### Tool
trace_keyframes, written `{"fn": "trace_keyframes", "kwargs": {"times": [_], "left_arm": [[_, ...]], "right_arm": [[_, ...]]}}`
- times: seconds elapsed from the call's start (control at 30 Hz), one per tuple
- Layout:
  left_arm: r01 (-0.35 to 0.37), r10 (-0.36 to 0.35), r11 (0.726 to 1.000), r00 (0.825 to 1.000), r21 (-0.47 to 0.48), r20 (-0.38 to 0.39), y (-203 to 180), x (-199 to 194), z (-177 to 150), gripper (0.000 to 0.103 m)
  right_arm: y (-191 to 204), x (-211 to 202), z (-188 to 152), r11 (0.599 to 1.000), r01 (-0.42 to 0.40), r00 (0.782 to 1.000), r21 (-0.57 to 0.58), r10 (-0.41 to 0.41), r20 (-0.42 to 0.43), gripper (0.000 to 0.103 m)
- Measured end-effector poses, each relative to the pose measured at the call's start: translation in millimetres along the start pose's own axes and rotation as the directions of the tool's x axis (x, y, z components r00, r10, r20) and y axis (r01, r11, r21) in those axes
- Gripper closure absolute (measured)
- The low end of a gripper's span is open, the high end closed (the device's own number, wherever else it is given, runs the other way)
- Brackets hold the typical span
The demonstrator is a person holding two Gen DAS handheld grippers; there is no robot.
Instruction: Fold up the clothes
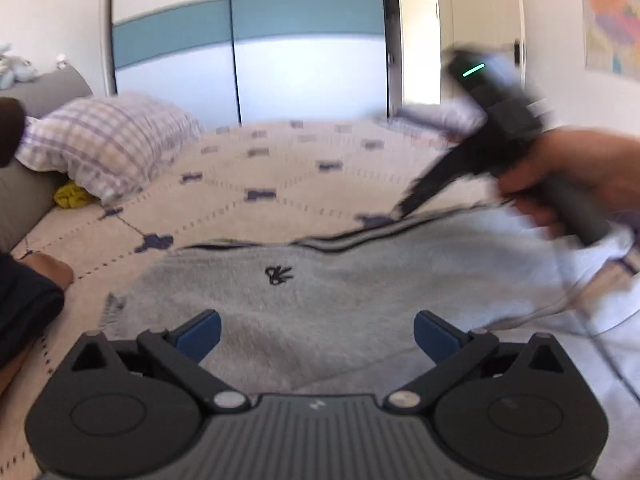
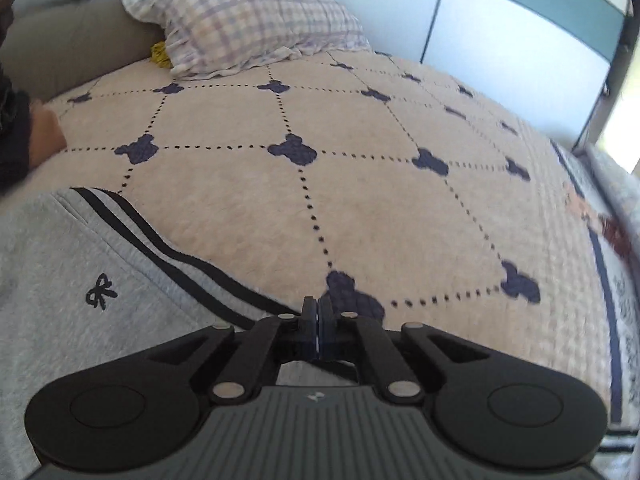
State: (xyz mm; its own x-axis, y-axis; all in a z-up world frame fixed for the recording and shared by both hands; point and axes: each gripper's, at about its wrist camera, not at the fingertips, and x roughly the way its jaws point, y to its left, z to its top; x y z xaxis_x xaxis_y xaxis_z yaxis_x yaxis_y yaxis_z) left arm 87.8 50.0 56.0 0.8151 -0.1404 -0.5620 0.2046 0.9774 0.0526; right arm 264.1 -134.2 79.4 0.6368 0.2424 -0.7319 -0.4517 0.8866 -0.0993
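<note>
A grey sweater with a small black bow and a dark-striped edge lies flat on the bed. My left gripper hovers over its near part, jaws wide open, blue pads apart with nothing between them. A hand holds my right gripper, blurred, with its tip at the striped edge. In the right wrist view the right gripper is shut, its pads pressed together where the striped edge of the sweater runs in. A thin pale strip shows between the pads.
The cream bedspread with navy bear shapes stretches beyond the sweater. A plaid pillow lies at the far left with a yellow item beside it. A person's knee rests at the left edge. White wardrobe doors stand behind.
</note>
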Motion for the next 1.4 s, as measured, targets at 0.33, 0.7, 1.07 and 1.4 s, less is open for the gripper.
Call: {"fn": "trace_keyframes", "kwargs": {"times": [0.33,0.7,1.07,1.4], "left_arm": [[-0.033,0.031,0.999,0.998,-0.039,-0.047,-13.0,69.6,-12.4,0.000],[-0.024,0.021,0.998,0.998,-0.063,-0.057,-7.4,69.0,-13.4,0.000],[-0.023,0.020,0.998,0.998,-0.063,-0.056,-7.9,69.4,-13.8,0.000],[-0.022,0.019,0.998,0.998,-0.065,-0.056,-7.1,68.9,-14.1,0.000]], "right_arm": [[-20.8,-97.7,-130.0,0.959,0.007,0.999,0.282,-0.020,0.043,0.045],[7.0,-61.8,-144.2,0.974,0.173,0.984,0.147,-0.176,0.014,0.081],[-27.6,-71.4,-139.2,0.957,0.147,0.985,0.249,-0.164,0.051,0.035],[-12.4,-63.4,-146.7,0.939,0.214,0.974,0.270,-0.227,0.020,0.058]]}}
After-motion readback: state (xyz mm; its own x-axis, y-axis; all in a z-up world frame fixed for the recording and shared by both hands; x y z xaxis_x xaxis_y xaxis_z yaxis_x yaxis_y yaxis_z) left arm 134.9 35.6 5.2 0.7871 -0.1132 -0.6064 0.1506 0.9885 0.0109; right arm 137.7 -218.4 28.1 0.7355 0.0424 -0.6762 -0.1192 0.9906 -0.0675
